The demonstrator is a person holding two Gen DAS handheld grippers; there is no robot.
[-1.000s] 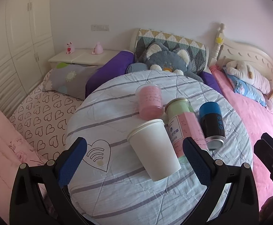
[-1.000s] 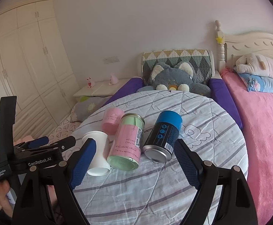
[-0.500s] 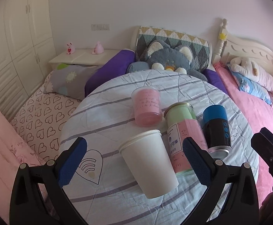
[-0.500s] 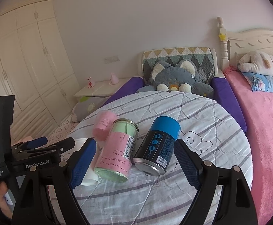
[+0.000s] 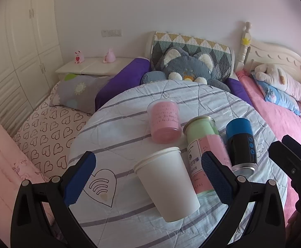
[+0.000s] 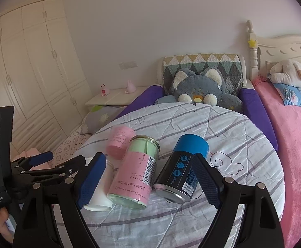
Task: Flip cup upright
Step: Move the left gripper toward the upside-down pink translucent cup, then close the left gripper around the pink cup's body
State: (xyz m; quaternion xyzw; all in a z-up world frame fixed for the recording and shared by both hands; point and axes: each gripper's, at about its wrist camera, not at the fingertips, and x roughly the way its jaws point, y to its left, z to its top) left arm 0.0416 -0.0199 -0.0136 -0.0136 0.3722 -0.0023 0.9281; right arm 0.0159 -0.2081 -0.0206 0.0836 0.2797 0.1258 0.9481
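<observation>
Left wrist view: the left gripper point(image 5: 148, 177) was spread wide, empty, its fingers flanking the white cup point(image 5: 167, 184), which lay on its side on the striped table point(image 5: 117, 128) beside a jar point(image 5: 204, 155).

Right wrist view: the right gripper point(image 6: 148, 181) gaped wide, empty, over jar and can point(image 6: 181, 169); the cup point(image 6: 100, 194) lay at left.

My left gripper point(image 5: 148, 177) hangs low with its two blue-padded fingers point(image 5: 79, 178) spread wide, nothing pinched between them. My right gripper point(image 6: 148, 180) is spread just as wide, both blue pads bare and gripping nothing. From the right wrist I see my left gripper off to the left side, black frame upright, with my hand point(image 6: 2, 220) wrapped under its handle at the lower edge.
</observation>
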